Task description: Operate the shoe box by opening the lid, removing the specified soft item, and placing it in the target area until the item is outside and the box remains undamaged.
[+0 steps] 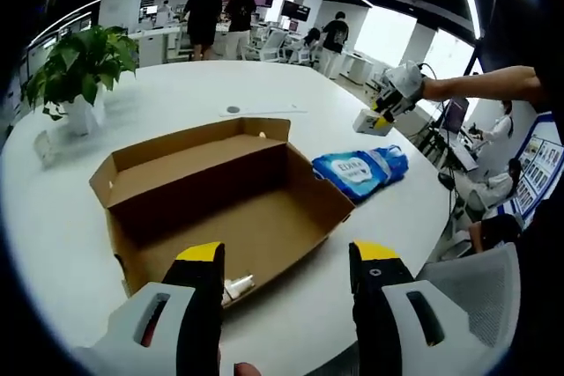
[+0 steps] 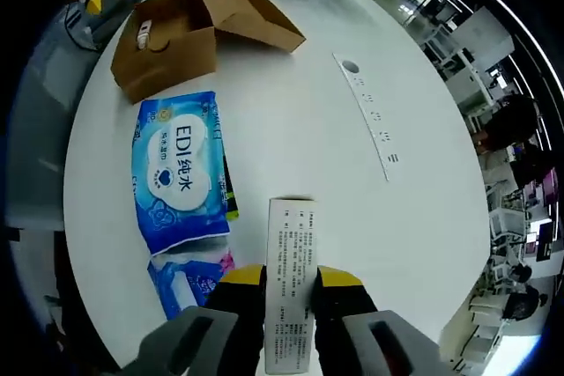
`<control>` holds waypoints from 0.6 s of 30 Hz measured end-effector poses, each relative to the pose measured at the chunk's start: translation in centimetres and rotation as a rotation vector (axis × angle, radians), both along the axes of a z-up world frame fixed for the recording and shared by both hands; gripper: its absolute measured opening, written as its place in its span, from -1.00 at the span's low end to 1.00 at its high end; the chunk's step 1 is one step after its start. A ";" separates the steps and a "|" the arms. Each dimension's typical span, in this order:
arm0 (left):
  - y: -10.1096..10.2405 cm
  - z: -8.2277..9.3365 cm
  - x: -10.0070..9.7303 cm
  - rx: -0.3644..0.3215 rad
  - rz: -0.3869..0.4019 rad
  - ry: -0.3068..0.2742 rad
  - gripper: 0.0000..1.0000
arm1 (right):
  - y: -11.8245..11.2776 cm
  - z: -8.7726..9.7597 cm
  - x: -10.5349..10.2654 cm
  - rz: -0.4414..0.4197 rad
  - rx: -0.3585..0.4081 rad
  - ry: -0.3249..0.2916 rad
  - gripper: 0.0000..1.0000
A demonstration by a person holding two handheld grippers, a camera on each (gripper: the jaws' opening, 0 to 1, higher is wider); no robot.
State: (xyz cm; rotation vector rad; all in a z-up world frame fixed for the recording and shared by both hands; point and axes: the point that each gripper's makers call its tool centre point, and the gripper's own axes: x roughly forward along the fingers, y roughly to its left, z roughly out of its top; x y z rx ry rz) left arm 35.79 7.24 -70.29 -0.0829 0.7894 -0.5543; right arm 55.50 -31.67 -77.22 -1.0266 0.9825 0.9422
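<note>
Cardboard shoe box [image 1: 225, 204] lies open on white round bench [image 1: 176, 94], lid flap up. Blue wet-wipe pack [image 1: 361, 169] rests on bench just beside box. Left tool [image 1: 286, 266] hovers at box's near edge, jaws apart, empty. Right tool [image 2: 289, 283] raised above bench, clamping white printed carton [image 2: 291, 283].

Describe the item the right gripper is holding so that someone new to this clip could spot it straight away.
Start at the round white table; the open cardboard shoe box sits on it, with blue wipe packs lying beside it. The right gripper is shut on a small white carton with fine printed text: rigid and rectangular, unlike the soft blue packs.
</note>
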 end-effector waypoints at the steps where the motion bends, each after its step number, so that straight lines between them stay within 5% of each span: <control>1: 0.1 -0.1 0.0 0.003 0.001 0.002 0.17 | 0.0 -0.2 0.0 -0.002 0.000 0.002 -0.67; 18: 0.6 -0.7 0.1 0.023 0.011 0.024 0.17 | -0.9 -4.0 -0.9 0.054 -0.039 0.055 -0.66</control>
